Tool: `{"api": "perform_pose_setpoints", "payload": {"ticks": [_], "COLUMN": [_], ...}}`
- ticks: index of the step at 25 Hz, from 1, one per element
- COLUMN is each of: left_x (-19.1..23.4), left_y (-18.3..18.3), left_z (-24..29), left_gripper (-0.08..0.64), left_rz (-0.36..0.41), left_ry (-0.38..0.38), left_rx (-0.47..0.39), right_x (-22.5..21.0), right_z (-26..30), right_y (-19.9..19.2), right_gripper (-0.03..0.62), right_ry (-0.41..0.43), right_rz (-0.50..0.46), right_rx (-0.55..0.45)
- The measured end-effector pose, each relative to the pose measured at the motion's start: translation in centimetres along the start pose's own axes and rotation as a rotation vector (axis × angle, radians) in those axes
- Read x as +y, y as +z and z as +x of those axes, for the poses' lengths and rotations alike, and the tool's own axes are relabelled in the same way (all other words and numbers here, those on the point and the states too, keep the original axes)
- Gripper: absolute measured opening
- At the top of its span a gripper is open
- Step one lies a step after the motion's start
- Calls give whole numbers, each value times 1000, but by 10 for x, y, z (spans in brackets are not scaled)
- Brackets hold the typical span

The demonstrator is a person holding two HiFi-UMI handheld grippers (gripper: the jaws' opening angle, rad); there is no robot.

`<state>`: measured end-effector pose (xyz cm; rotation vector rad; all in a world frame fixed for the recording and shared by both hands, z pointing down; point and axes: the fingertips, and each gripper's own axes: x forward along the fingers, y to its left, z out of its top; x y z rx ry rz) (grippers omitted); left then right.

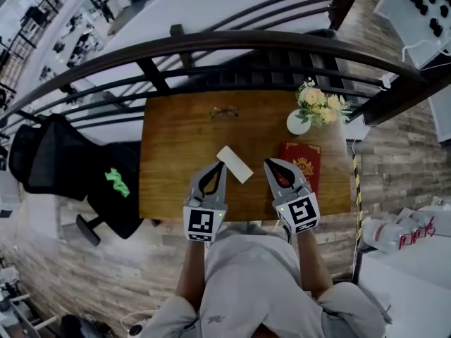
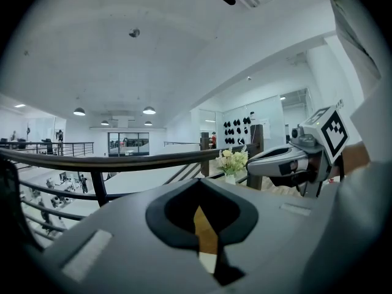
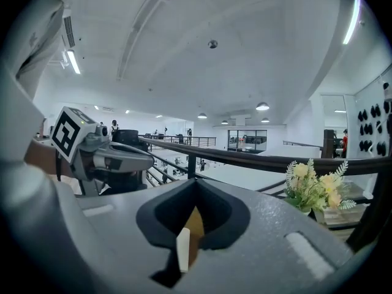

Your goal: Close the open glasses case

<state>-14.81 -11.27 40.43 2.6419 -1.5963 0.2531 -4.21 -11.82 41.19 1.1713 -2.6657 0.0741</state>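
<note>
Held over the near edge of the brown wooden table (image 1: 173, 164): left gripper (image 1: 219, 168) and right gripper (image 1: 270, 164), each with tongs pressed together, pinching nothing. Between their tips, closer to the left one, a flat white rectangular glasses case (image 1: 234, 164), lying slantwise on the tabletop. Farther back, thin-framed spectacles (image 1: 224, 112); at right, a red book (image 1: 303, 166) and a small white vase of pale flowers (image 1: 299, 122).

A warm brown table (image 1: 176, 153) with streaked wood grain carries a plain white glasses case (image 1: 235, 164). Beside it are a deep red book (image 1: 301, 162) with a gold emblem and a white vase (image 1: 297, 123) of cream and pale yellow flowers (image 1: 322, 104) with green leaves. The left gripper (image 1: 219, 165) and right gripper (image 1: 272, 163) are grey with black lining, and each cube shows black-and-white square markers. A black chair (image 1: 123, 210) bears a bright green mark.
</note>
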Motion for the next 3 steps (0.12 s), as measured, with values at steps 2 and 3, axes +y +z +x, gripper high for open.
{"api": "perform_pose_setpoints", "payload": {"ticks": [2, 3], "left_x": [-5, -7], "left_y": [-1, -2], "left_z": [0, -1], "left_gripper": [20, 20], "left_rz": [3, 4], "left_ry": [3, 5], "left_rx": [4, 9], "right_x": [-2, -3], "right_z": [-3, -4], "right_y": [-2, -2], "right_gripper": [2, 2], "right_ry": [4, 7], "right_rz": [-1, -2], "right_rx": [0, 0]}}
